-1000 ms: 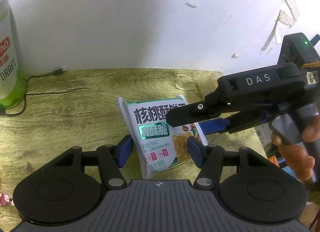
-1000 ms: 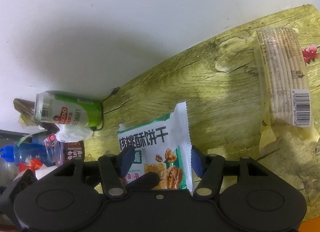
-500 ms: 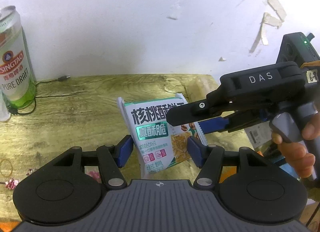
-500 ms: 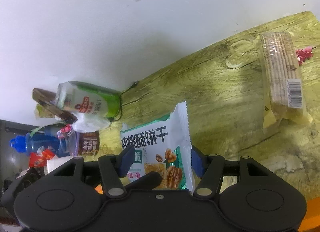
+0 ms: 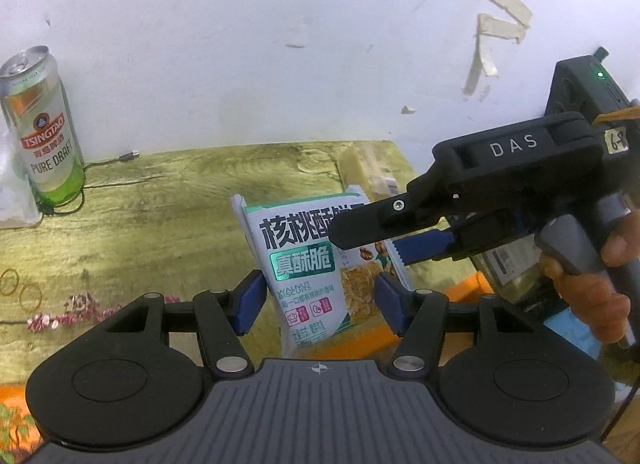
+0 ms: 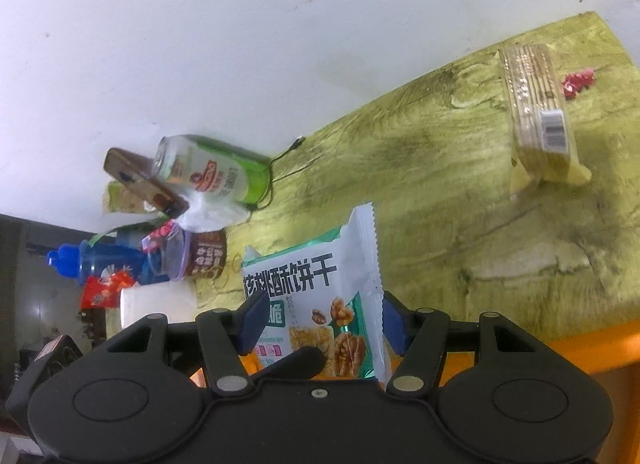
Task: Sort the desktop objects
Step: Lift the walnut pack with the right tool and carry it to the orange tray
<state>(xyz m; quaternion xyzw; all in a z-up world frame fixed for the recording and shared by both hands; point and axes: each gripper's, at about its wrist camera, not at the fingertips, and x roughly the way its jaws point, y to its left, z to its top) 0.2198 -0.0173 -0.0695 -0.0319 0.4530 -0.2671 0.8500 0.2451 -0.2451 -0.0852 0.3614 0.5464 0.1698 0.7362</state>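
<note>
A white and green walnut biscuit packet (image 5: 304, 264) hangs above the wooden table (image 5: 160, 204), gripped from both sides. My left gripper (image 5: 320, 300) is shut on its lower part, a blue pad at each side edge. My right gripper (image 5: 368, 248) comes in from the right, held by a hand (image 5: 592, 296), and its fingers clamp the packet's right side. In the right wrist view the packet (image 6: 320, 284) stands between the blue pads of my right gripper (image 6: 322, 322). A black finger (image 6: 296, 360) of the left gripper crosses the packet's bottom.
A green Tsingtao can (image 5: 40, 132) stands by the wall at the left, a thin cable (image 5: 128, 156) beside it. A clear pack of wafers (image 6: 536, 120) lies at the table's far end near a pink sprig (image 6: 580, 82). Rubber bands (image 5: 30, 296), a jar (image 6: 200, 260) and a blue bottle (image 6: 100, 264) crowd the can's side.
Both grippers have risen together with the packet held between them. The table has dropped away, and more of the can, the wafers and the clutter has come into view.
</note>
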